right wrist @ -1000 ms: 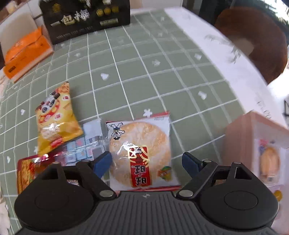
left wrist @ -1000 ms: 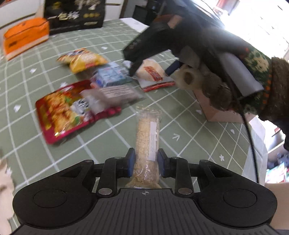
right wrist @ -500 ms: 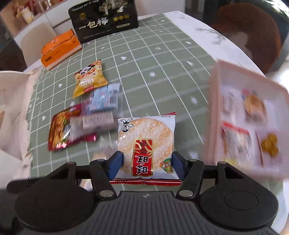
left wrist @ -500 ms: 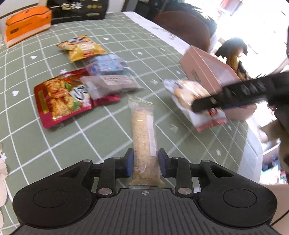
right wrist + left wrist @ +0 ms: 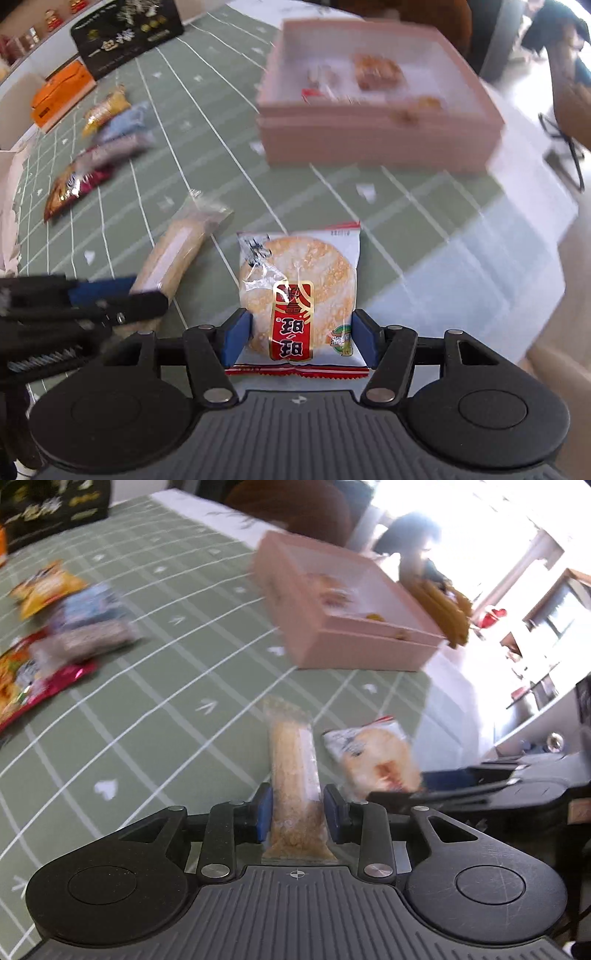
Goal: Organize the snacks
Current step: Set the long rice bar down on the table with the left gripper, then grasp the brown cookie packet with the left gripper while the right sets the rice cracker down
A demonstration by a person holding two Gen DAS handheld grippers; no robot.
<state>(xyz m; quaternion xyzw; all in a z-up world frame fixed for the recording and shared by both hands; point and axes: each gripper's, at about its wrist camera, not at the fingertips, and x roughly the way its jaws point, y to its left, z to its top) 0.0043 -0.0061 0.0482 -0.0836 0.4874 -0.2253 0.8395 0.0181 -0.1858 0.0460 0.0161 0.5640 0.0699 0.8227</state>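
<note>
My left gripper [image 5: 297, 814] is shut on a long clear-wrapped crispy bar [image 5: 294, 771] and holds it above the green checked tablecloth. My right gripper [image 5: 301, 338] is shut on a round rice cracker pack [image 5: 299, 291] with a red label. Both packs are carried side by side; the bar also shows in the right wrist view [image 5: 173, 254] and the cracker in the left wrist view [image 5: 373, 760]. An open pink box [image 5: 369, 653] with a few snacks inside stands ahead, also in the right wrist view [image 5: 373, 140].
Several snack packs lie at the left: a red bag [image 5: 74, 184], a grey pack [image 5: 118, 147], a blue pack [image 5: 122, 123] and a yellow bag [image 5: 107, 110]. An orange box [image 5: 61, 94] and a black box [image 5: 125, 35] stand at the back. The table edge [image 5: 517, 258] runs to the right.
Both grippers have carried their packs to the right, toward the pink box, which is now larger and nearer in both views. The loose snacks have slid to the left.
</note>
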